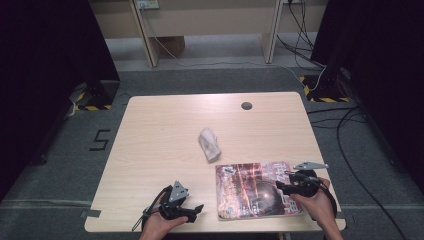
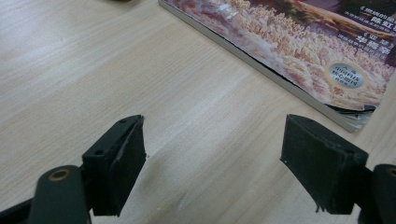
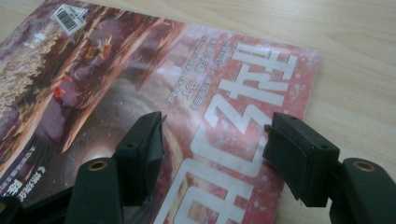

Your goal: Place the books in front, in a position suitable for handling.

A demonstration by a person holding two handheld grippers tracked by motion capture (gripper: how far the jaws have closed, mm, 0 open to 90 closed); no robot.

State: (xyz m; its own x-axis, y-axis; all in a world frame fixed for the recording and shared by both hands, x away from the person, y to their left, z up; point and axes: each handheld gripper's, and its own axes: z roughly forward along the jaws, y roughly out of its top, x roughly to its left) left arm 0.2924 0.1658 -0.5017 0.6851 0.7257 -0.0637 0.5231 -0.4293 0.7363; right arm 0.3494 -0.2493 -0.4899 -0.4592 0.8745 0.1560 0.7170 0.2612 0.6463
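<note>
Fingers [image 3: 140, 154] of the right gripper [image 3: 212, 144] stand apart, poised over the magazine [image 3: 154, 102] with nothing pinched between them. That magazine [image 1: 257, 189] lies flat at the near right of the table [image 1: 165, 125], cover up, and the right gripper [image 1: 292, 186] hovers at its right end. Just beside its left edge, the left gripper [image 1: 197, 207] hangs low over bare wood, its fingers [image 2: 119, 158] likewise spread and empty. Farther up, near the table's middle, sits a crumpled white cloth [image 1: 209, 144], well apart from both grippers.
</note>
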